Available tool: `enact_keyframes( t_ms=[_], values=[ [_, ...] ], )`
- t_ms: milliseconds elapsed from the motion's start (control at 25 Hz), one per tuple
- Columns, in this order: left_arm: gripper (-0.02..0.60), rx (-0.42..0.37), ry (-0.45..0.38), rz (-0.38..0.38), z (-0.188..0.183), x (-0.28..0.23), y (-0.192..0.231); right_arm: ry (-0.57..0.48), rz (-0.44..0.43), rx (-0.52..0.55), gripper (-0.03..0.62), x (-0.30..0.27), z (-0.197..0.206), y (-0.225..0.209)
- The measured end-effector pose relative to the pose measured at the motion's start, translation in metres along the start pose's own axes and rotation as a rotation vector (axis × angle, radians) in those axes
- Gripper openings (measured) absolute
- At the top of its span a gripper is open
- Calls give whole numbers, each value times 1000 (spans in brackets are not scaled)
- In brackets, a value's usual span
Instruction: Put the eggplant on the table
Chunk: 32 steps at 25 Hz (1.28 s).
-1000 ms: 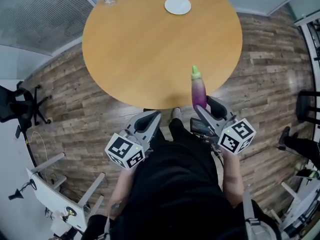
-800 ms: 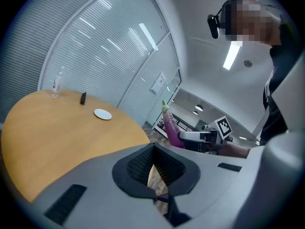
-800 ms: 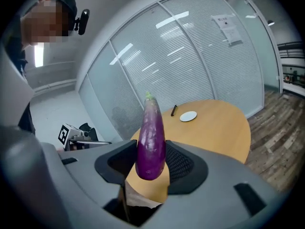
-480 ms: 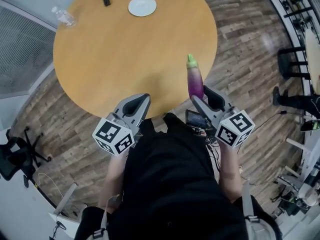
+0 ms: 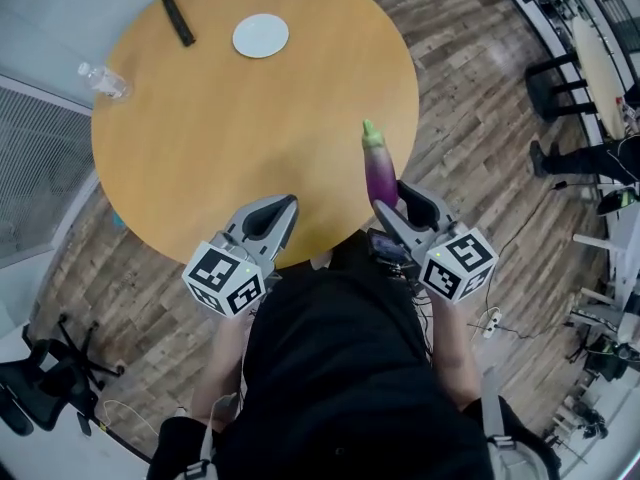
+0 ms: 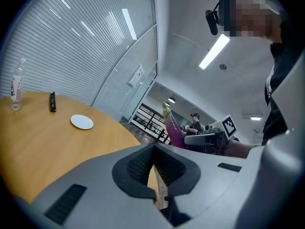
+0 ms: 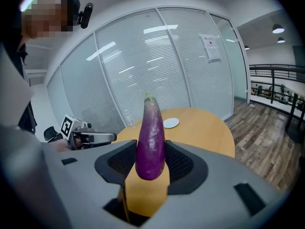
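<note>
Right gripper [image 7: 151, 162]: jaws clamped on the blunt lower end of the eggplant [image 7: 151, 132], which stands upright between them, stem up. We judge it light, firm and smooth-skinned (apt to pivot), best held at its thick belly, as here. Left gripper [image 6: 153, 160]: jaws closed together, empty. The right gripper view shows the grip's contact; only the head view shows both grippers at the near rim of the desk [image 5: 200, 138], with the plate [image 5: 261, 36] far beyond the jaws.
</note>
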<state>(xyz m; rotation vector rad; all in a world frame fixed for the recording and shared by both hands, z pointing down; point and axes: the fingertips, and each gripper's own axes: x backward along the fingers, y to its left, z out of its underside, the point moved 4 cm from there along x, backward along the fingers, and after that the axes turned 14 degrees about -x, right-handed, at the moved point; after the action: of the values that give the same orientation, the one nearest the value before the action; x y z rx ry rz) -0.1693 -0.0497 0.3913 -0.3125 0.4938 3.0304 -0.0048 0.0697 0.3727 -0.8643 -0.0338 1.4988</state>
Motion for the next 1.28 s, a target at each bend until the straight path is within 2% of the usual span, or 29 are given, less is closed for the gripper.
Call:
enact_keyframes(
  t_ms=[200,400,640,840,1120,1280],
  values=[
    [11,4,17,0,5,10,24,36,28,72,196,-17,1,13],
    [11,0,-8,-29,-2,5,18,73,12,147,196,-28,-12,8],
    [11,37,-48,-119,0,17,6,142,-33,279,196,-66,-46,-3],
    [11,81,-53,-132,13,7,-14,180,-65,414,196,-109,-91,-7],
    [11,134,-82,-257,10,-2,-6,230,-136,564,196,-170,-136,-10],
    [11,144,-59,-338,7,-7,-3,274,-174,590,196,-201,-142,-25]
  ],
)
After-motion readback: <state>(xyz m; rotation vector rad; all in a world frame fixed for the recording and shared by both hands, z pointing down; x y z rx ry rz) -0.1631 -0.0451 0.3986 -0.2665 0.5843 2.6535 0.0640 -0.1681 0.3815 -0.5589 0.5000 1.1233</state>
